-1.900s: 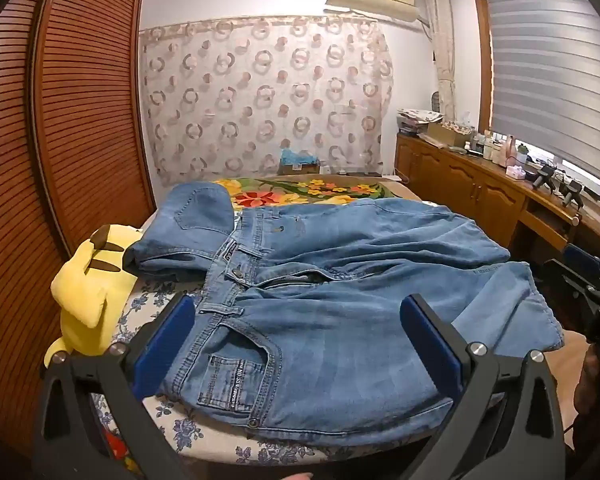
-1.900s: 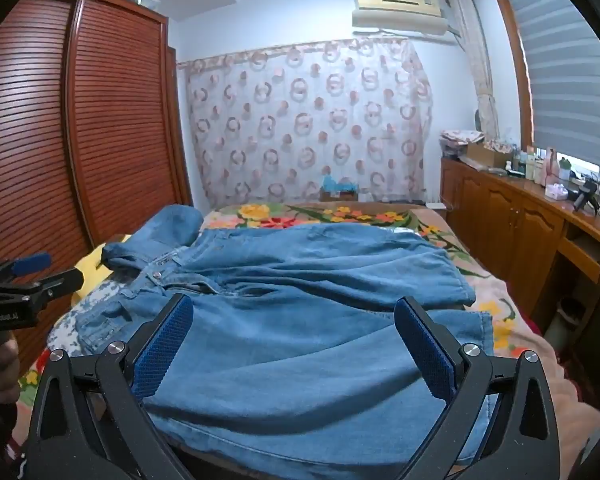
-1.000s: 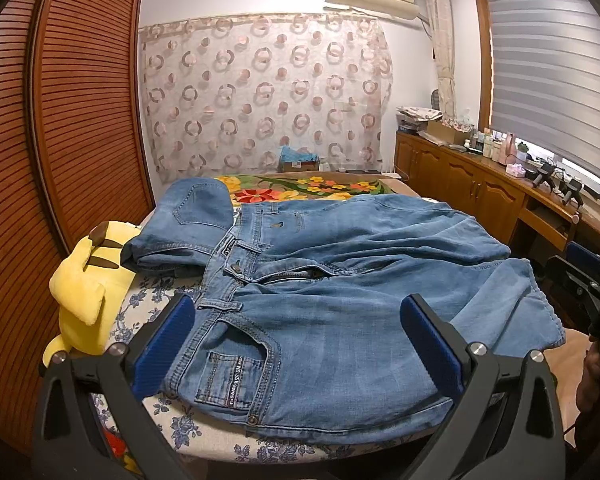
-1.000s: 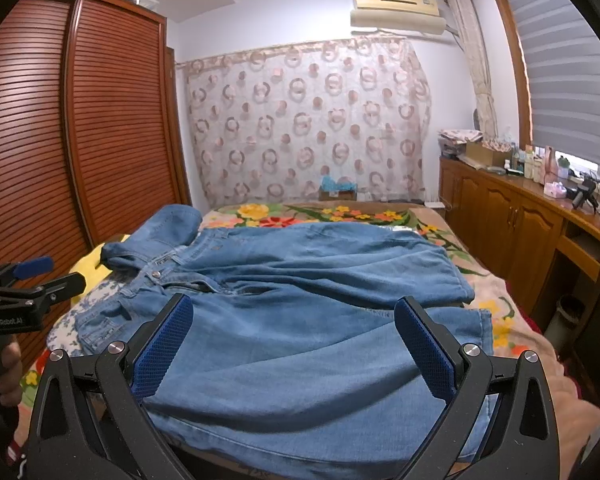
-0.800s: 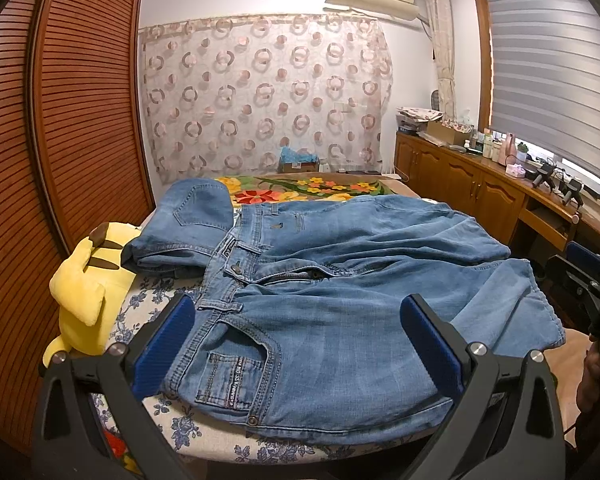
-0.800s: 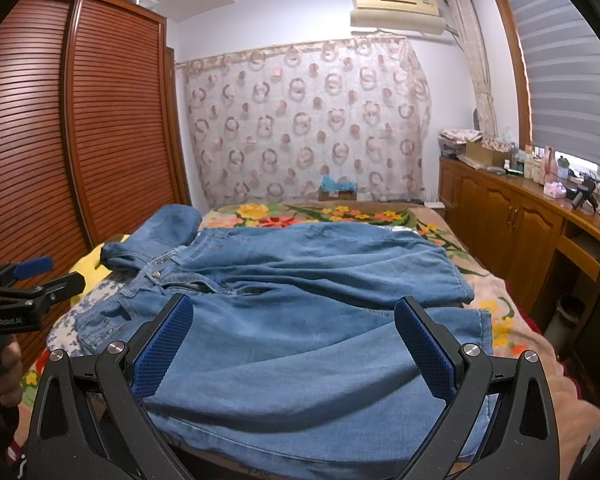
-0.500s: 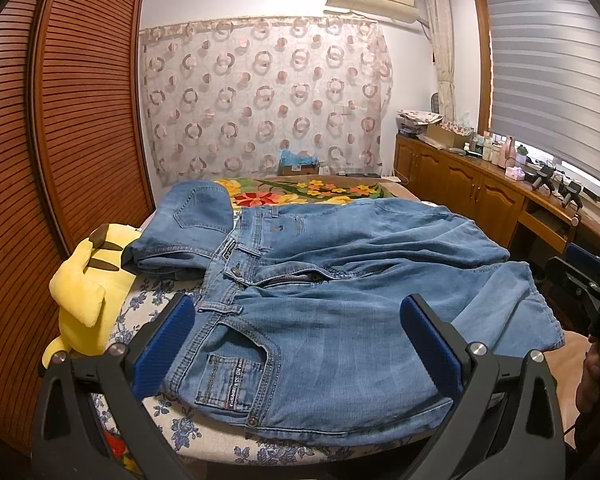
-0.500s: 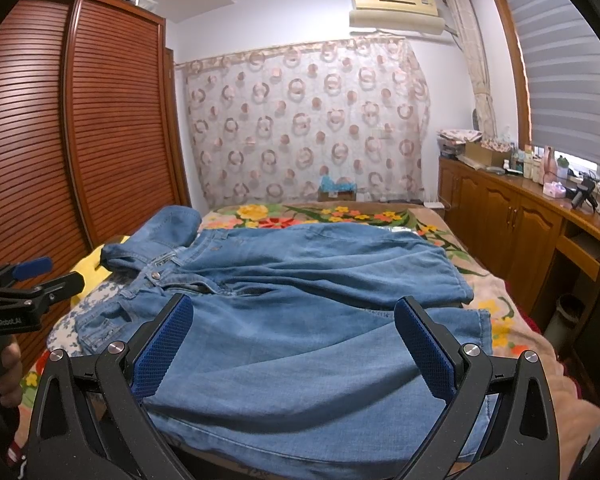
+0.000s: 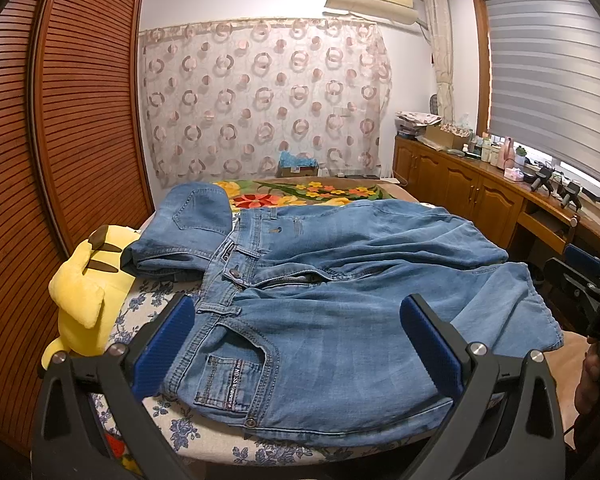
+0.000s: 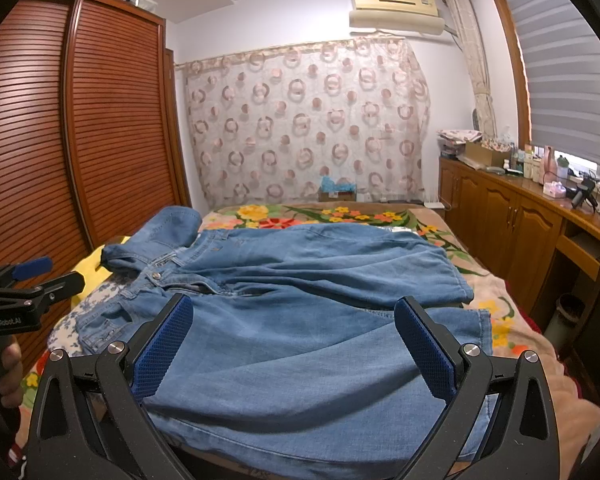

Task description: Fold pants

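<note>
Above the jeans (image 9: 340,304), both hand-held grippers hover — jaws spread wide.

Both wrist cams sit low at the near bed edge, facing the curtain (image 9: 260,100). Left cam is nearer the waistband, right nearer the hems. Shared: jeans (image 9: 340,300), wardrobe (image 10: 80,140).

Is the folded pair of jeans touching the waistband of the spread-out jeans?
Touching. In the left wrist view the folded jeans lie against the waistband of the spread-out jeans, overlapping its edge, with no bedsheet visible between them.
</note>
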Demonstrator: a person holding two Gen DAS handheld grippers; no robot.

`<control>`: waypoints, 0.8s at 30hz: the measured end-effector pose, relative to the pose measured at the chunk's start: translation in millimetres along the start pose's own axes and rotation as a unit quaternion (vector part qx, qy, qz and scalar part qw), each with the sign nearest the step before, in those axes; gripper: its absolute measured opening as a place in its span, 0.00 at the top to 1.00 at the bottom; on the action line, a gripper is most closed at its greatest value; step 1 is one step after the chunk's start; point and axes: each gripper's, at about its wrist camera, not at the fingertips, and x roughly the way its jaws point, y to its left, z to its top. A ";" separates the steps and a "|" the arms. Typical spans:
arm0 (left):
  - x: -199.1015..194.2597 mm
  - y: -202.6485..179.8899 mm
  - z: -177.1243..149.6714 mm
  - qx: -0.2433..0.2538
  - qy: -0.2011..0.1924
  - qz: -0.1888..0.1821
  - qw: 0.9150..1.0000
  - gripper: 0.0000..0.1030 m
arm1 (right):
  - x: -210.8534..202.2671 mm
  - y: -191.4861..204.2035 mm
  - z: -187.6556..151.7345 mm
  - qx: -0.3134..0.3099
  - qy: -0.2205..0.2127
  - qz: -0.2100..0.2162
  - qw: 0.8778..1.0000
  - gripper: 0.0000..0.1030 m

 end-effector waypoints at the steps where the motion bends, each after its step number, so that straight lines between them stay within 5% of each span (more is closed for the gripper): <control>1: 0.3 0.0 0.2 0.000 0.000 0.000 1.000 0.00 | -0.1 -0.2 -0.1 0.000 -0.001 0.000 1.000 0.00; 24: -1.3 0.4 -1.0 -0.001 -0.001 0.000 1.000 0.00 | -1.5 -1.5 0.1 0.001 0.000 0.000 1.000 0.00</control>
